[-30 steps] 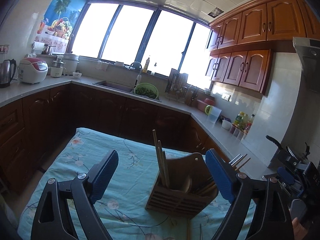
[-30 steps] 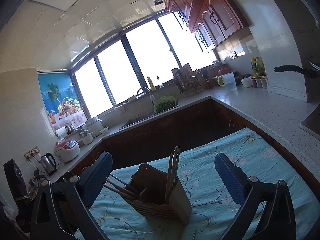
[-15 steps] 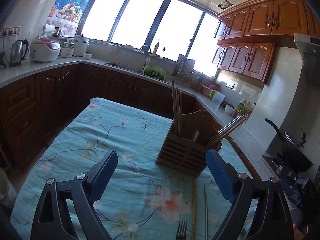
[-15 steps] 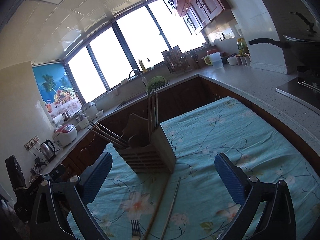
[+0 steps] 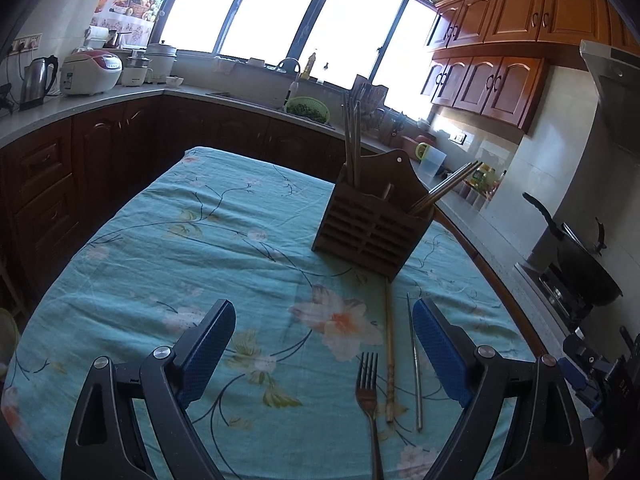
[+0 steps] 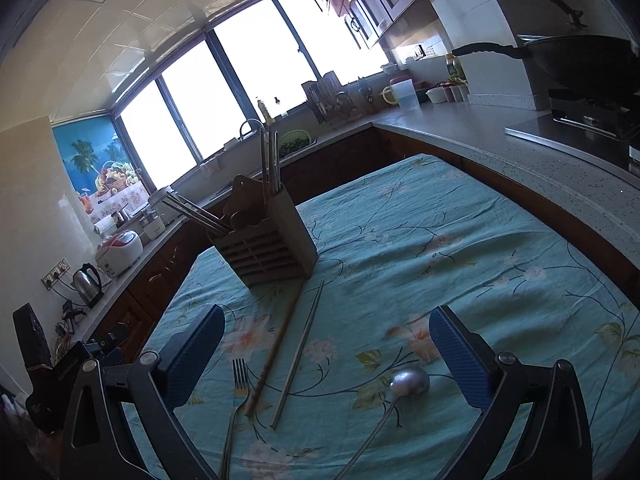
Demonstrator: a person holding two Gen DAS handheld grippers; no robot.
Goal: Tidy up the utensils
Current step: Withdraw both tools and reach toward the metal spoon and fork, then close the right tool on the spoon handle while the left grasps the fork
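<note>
Left gripper [image 5: 323,338]: the two blue-padded fingers [image 5: 208,344] stand wide apart and hold nothing; they hang above the turquoise flowered tablecloth [image 5: 180,240].
Right gripper [image 6: 326,346]: its blue-padded fingers [image 6: 460,356] are also wide apart and empty.
Wooden slatted utensil holder [image 5: 370,218]: it stands upright on the cloth, well beyond the fingertips of both grippers, a little toward the right finger in the left view and toward the left finger in the right view.
Holder content: brown chopsticks [image 5: 351,142] stand nearly upright in one compartment; metal chopsticks [image 5: 448,188] lean out of another compartment, tips pointing away to the side.
Metal fork [image 5: 370,404]: it lies flat, long axis along the fingers, tines pointing away toward the holder; in the left view it is between the fingers, nearer to the right one.
Long wooden chopstick [image 5: 389,352]: it lies flat just beside the fork, on the side of the right finger of the left gripper; its far end reaches almost to the foot of the holder.
Thin metal chopstick [image 5: 414,364]: it lies almost parallel to the wooden one, just inside the right finger of the left gripper.
Metal spoon [image 6: 394,400]: only the right view shows it; the round bowl points away, close to the inner side of the right finger, and the handle runs back toward the camera, slanting to the left finger.
Look: the fork, the spoon and the thin chopstick are grey and shiny; the wooden one is pale brown.
</note>
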